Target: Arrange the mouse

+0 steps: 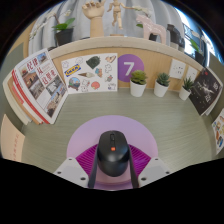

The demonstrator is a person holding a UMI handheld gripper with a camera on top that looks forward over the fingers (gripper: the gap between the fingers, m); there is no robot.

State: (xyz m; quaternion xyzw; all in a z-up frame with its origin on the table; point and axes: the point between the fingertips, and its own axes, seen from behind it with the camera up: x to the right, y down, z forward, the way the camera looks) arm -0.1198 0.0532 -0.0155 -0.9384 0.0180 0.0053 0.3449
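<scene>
Gripper view: a black mouse (113,152) with an orange scroll wheel sits between the two fingers of the tongs (113,163), its front pointing away from them, on a round purple mat (88,140). The pink pads (84,161) lie close along both its sides, but whether they press on it cannot be told. Beyond the tongs stand three small potted plants (161,85), a purple card (127,69) marked 7 and open catalogues (40,82).
</scene>
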